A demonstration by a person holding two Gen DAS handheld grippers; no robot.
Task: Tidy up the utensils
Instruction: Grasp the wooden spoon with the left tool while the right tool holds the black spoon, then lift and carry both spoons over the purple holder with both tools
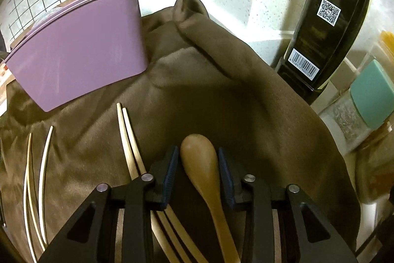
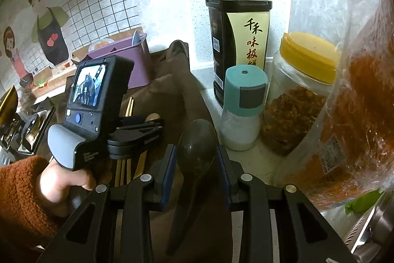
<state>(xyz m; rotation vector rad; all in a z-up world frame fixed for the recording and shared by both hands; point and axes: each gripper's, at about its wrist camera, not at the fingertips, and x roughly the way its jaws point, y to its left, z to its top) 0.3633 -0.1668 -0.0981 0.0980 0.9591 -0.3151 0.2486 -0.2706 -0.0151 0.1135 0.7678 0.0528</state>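
Observation:
A light wooden spoon (image 1: pixel 200 164) lies on a brown cloth (image 1: pixel 221 95), its bowl between the open fingers of my left gripper (image 1: pixel 198 165). Brown chopsticks (image 1: pixel 129 139) lie just left of it, and pale chopsticks (image 1: pixel 37 176) lie further left. A purple holder (image 1: pixel 78 48) stands at the back left. In the right wrist view a dark spoon (image 2: pixel 195 147) lies on the cloth (image 2: pixel 172 90) between the open fingers of my right gripper (image 2: pixel 195 162). The left gripper (image 2: pixel 138 126) shows there over the light spoon (image 2: pixel 152 117), with the purple holder (image 2: pixel 128 58) behind.
A dark sauce bottle (image 2: pixel 237 24), a teal-capped shaker (image 2: pixel 242 110), a yellow-lidded jar (image 2: pixel 300 95) and a bag of red flakes (image 2: pixel 357 115) stand to the right on the white counter. The bottle (image 1: pixel 330 21) and shaker (image 1: pixel 364 102) also show in the left wrist view.

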